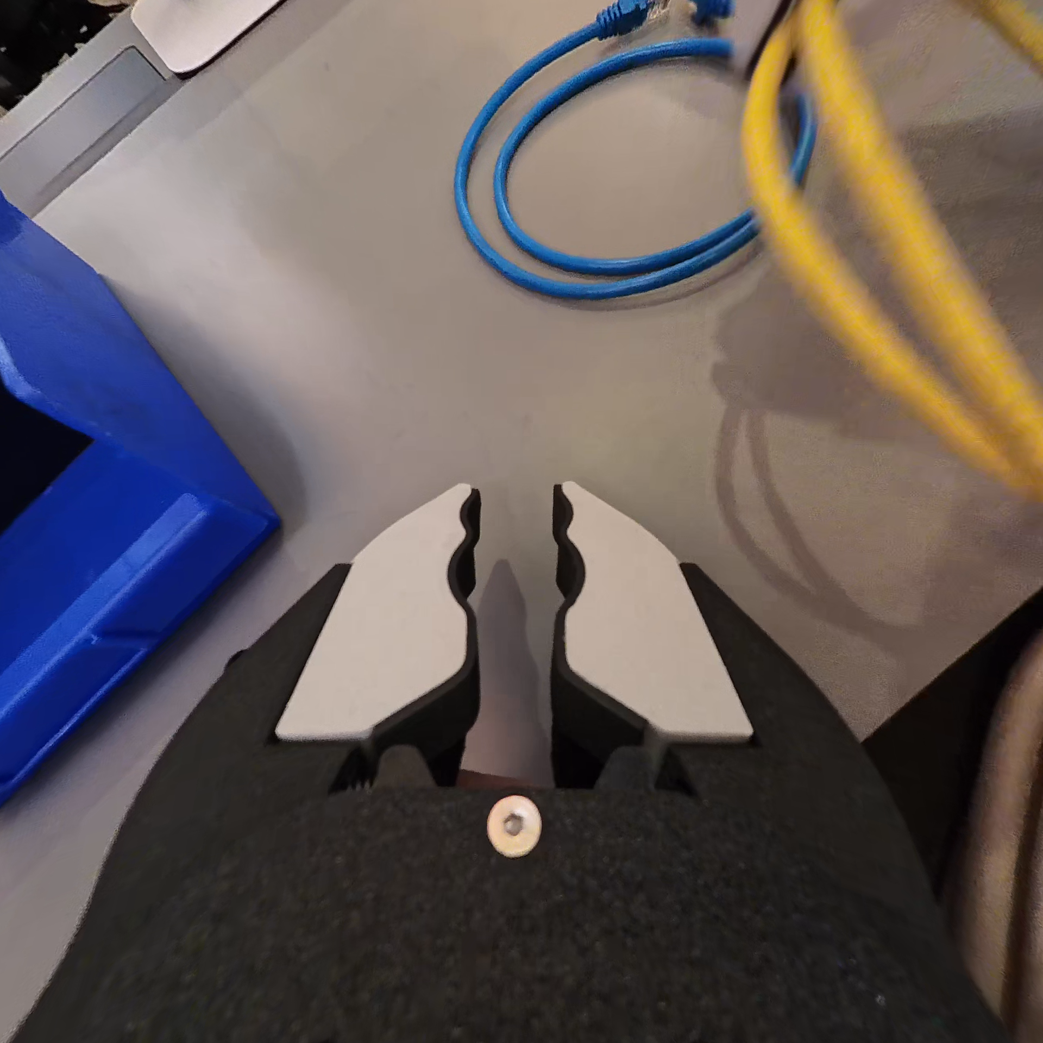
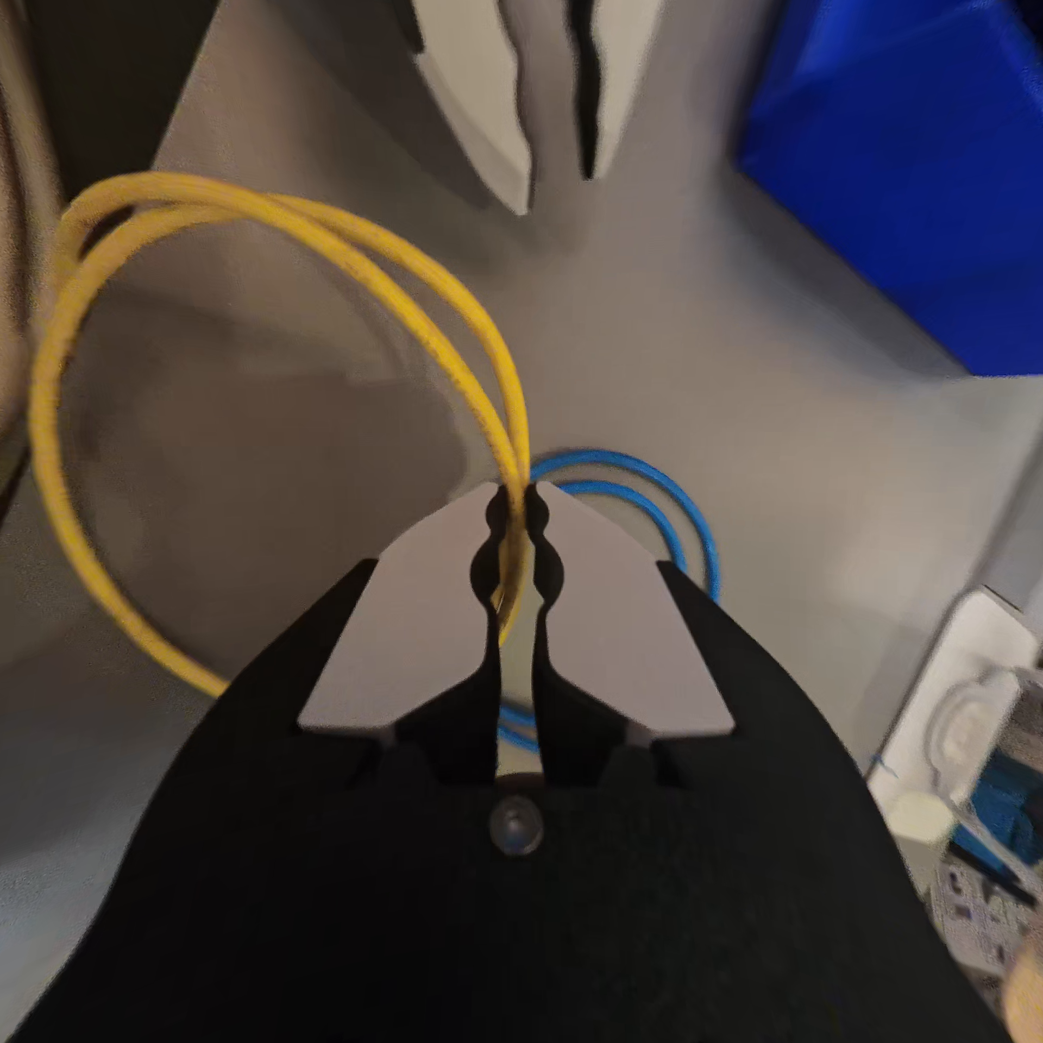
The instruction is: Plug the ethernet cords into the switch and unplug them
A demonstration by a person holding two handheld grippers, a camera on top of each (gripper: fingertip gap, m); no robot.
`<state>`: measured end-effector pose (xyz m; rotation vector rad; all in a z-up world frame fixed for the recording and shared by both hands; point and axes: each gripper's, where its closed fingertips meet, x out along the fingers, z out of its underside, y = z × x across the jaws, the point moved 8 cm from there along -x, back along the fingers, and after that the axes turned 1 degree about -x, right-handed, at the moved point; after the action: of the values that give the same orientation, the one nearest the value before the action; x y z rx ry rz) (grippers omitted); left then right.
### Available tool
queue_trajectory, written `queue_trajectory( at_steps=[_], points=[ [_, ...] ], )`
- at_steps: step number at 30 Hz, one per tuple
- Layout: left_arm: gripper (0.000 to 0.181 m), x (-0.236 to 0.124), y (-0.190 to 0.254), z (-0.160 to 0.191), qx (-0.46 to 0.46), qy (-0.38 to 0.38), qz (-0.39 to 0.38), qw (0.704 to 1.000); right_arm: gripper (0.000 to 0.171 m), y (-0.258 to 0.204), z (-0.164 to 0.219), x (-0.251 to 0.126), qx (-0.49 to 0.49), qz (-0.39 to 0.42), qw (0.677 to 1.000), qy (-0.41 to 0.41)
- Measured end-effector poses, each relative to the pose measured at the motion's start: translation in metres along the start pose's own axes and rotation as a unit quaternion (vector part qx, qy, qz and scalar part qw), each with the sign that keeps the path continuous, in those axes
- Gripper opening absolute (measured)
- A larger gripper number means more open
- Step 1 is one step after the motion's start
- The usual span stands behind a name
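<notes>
The right gripper (image 2: 516,496) had its jaws pressed together on the yellow cord (image 2: 361,248), pinching two strands of it side by side between the scalloped inner faces near the tips, so the hold sat on the cable run and not on a plug. From that pinch the cord swept up and round to the left in a springy double loop hanging clear of the grey table (image 2: 705,338); it looked light and bendy, slightly slick in its jacket, likely to swing and twist when carried, and would be better taken just behind its plug, which neither view showed. The left gripper (image 1: 516,496) held nothing, its jaws a little apart over bare table. Ahead and to its right the blue cord (image 1: 564,265) lay coiled flat on the table, its blue-booted plugs (image 1: 621,17) at the far end, well apart from both pairs of jaws. A blue bin (image 1: 113,480) stood at the left gripper's left, and the pale switch (image 2: 971,762) showed blurred at the right view's lower right edge
</notes>
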<state>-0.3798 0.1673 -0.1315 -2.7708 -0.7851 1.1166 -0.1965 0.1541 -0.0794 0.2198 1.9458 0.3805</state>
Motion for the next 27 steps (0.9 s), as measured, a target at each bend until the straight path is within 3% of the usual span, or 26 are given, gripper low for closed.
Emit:
queue_trajectory(
  at_steps=[7, 11, 17, 21, 23, 27],
  points=[
    [0.024, -0.003, 0.005, -0.003, 0.003, 0.007, 0.006, 1.000, 0.006, -0.013, 0.013, -0.127, 0.033, 0.145, 0.989, -0.017],
    [0.024, -0.003, 0.011, -0.007, 0.013, 0.011, 0.013, 1.000, 0.006, -0.026, 0.022, -0.214, 0.081, 0.229, 0.970, 0.022],
    [0.024, -0.001, 0.017, -0.011, 0.020, 0.013, 0.022, 0.999, 0.006, -0.048, 0.090, -0.323, 0.179, 0.373, 0.900, -0.135],
    [0.024, 0.001, 0.021, -0.013, 0.022, 0.013, 0.029, 0.999, 0.006, -0.057, 0.172, -0.358, 0.282, 0.406, 0.818, -0.294],
    [0.024, 0.001, 0.023, -0.014, 0.028, 0.015, 0.028, 0.999, 0.007, -0.058, 0.205, -0.360, 0.328, 0.421, 0.781, -0.324],
    [0.024, 0.000, 0.027, -0.015, 0.042, 0.014, 0.021, 0.999, 0.007, -0.059, 0.236, -0.328, 0.324, 0.412, 0.773, -0.357]
  ],
)
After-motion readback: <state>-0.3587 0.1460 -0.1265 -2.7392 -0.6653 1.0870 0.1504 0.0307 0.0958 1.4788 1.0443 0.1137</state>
